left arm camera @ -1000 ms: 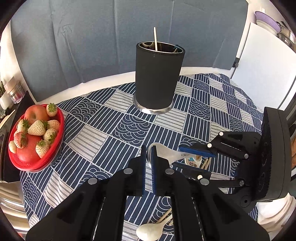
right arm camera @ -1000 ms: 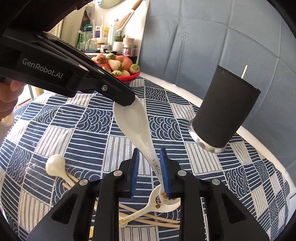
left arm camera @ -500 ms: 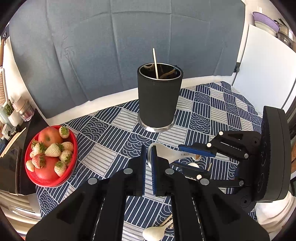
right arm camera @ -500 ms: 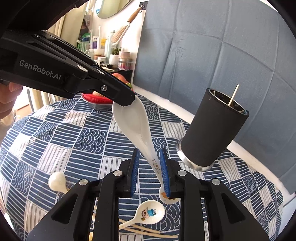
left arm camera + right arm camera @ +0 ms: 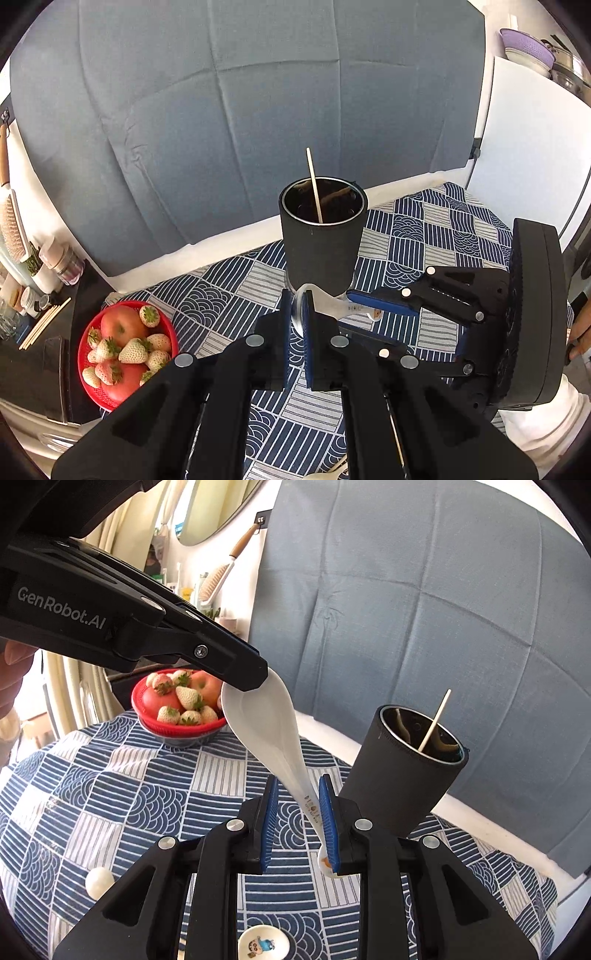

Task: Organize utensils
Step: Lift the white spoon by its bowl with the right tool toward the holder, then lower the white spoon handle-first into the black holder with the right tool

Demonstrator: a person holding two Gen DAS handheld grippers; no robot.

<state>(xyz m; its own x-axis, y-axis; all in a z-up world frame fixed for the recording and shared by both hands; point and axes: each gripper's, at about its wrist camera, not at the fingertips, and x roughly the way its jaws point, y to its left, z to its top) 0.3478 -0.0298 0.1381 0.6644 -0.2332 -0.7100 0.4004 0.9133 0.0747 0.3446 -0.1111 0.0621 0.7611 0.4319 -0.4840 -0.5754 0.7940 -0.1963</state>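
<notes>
My left gripper (image 5: 296, 310) is shut on the bowl of a white ceramic spoon (image 5: 266, 731), held in the air above the table. The spoon's handle runs between the blue pads of my right gripper (image 5: 297, 812), whose jaws stand apart, the handle against the right pad. A black utensil holder (image 5: 321, 236) stands upright just beyond, with a chopstick (image 5: 314, 184) in it; it also shows in the right wrist view (image 5: 402, 771). The right gripper (image 5: 373, 310) shows in the left wrist view.
A red basket of strawberries and apples (image 5: 125, 347) sits at the table's left edge, also in the right wrist view (image 5: 181, 709). A cartoon-print spoon (image 5: 264, 943) and a white spoon (image 5: 99, 882) lie on the patterned cloth (image 5: 110, 782). A grey backdrop (image 5: 258, 110) stands behind.
Both grippers have risen together with the white spoon, well above the table. The right gripper's jaws have widened around the handle. The holder now appears lower, its open top showing.
</notes>
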